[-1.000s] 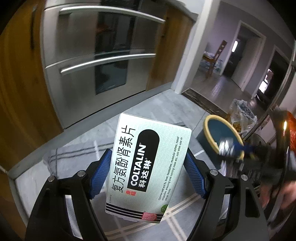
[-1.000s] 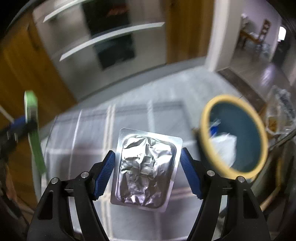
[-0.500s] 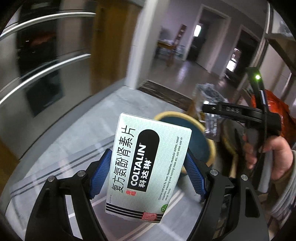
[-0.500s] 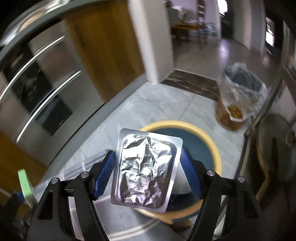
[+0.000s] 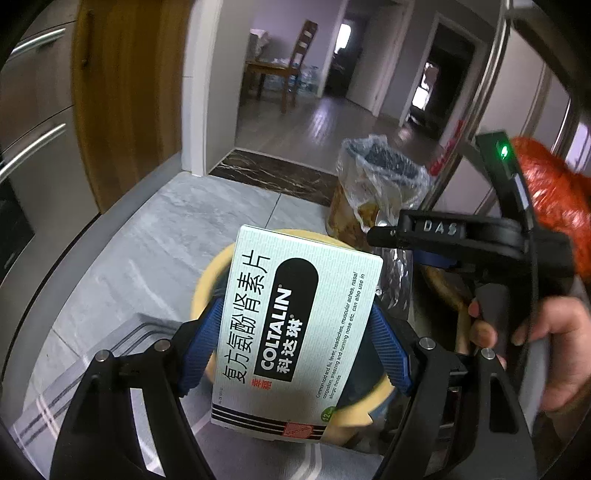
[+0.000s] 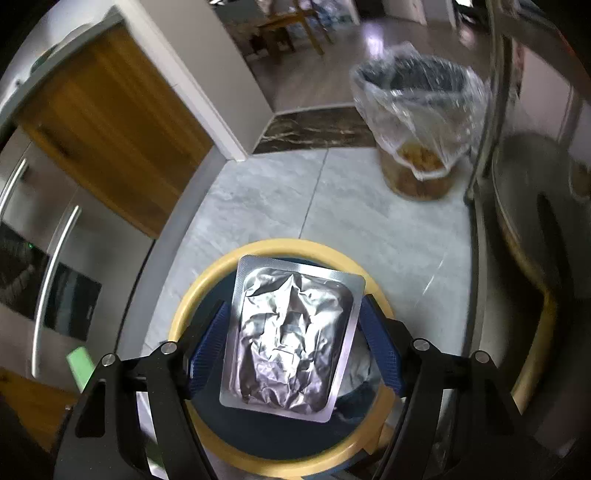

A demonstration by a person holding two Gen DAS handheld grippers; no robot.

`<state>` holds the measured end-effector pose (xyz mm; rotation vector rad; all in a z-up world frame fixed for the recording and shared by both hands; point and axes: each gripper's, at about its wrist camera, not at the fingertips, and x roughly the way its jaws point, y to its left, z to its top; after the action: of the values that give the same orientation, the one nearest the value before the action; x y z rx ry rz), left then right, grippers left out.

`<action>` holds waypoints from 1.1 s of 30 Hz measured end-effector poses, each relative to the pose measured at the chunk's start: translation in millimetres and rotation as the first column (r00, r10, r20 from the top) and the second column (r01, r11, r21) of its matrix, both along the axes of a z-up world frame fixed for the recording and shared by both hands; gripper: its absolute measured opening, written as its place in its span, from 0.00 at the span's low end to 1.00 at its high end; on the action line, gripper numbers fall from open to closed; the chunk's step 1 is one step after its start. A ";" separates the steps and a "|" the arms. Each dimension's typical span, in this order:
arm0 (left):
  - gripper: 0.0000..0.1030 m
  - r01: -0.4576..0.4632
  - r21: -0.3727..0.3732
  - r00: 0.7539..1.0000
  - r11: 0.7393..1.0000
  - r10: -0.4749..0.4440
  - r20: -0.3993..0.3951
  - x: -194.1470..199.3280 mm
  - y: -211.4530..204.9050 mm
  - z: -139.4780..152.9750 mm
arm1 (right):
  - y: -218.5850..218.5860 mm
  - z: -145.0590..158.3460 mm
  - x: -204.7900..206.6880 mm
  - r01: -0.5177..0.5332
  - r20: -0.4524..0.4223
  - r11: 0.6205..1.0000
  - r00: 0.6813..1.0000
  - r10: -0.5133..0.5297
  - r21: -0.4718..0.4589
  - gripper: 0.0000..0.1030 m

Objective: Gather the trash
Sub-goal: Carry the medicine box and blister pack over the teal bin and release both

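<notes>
The left tongs (image 5: 295,343) clamp a pale green medicine box (image 5: 295,332) between their blue pads, above the yellow-rimmed bin (image 5: 207,284) on the grey tiled floor (image 5: 155,236). The right tongs (image 6: 291,343) grip a crumpled silver foil blister pack (image 6: 291,343) by its edges, directly over the same bin's dark opening. A second bin lined with clear plastic (image 6: 417,110) stands farther off near the doorway.

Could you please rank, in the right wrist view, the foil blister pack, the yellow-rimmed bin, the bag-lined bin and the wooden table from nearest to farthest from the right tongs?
1. Foil blister pack: between the right tongs.
2. Yellow-rimmed bin: directly beneath.
3. Bag-lined bin: upper right, across the floor.
4. Wooden table: top, in the room beyond.
</notes>
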<state>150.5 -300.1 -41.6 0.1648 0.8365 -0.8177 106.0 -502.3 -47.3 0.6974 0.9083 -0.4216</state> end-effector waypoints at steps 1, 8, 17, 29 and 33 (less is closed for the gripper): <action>0.74 0.011 0.014 1.000 1.000 -0.011 0.001 0.3 -7.8 -5.3 | -2.7 -3.0 0.2 0.009 -0.004 1.000 1.000 -0.009 0.009 0.71; 0.74 0.018 0.053 0.999 0.998 -0.017 -0.034 4.8 -24.4 -27.2 | -1.5 -9.6 9.0 -0.009 -0.026 1.000 1.000 0.009 0.025 0.72; 0.75 -0.023 0.079 0.999 0.997 0.026 -0.031 5.5 -4.8 -23.7 | 5.8 -10.6 15.5 -0.051 -0.038 0.999 0.998 0.052 0.014 0.78; 0.84 -0.086 0.050 0.996 0.995 0.084 0.031 -47.0 79.5 24.2 | 71.9 64.5 -32.0 -0.154 0.064 0.973 0.984 0.167 -0.171 0.79; 0.93 -0.103 0.050 0.994 0.993 0.100 0.054 -70.3 106.2 33.7 | 109.4 93.4 -73.1 -0.173 0.126 0.946 0.969 0.214 -0.275 0.90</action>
<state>80.2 -193.9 -7.9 0.1873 0.8120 -0.6937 32.8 -392.9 46.1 0.3869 0.7491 -0.3003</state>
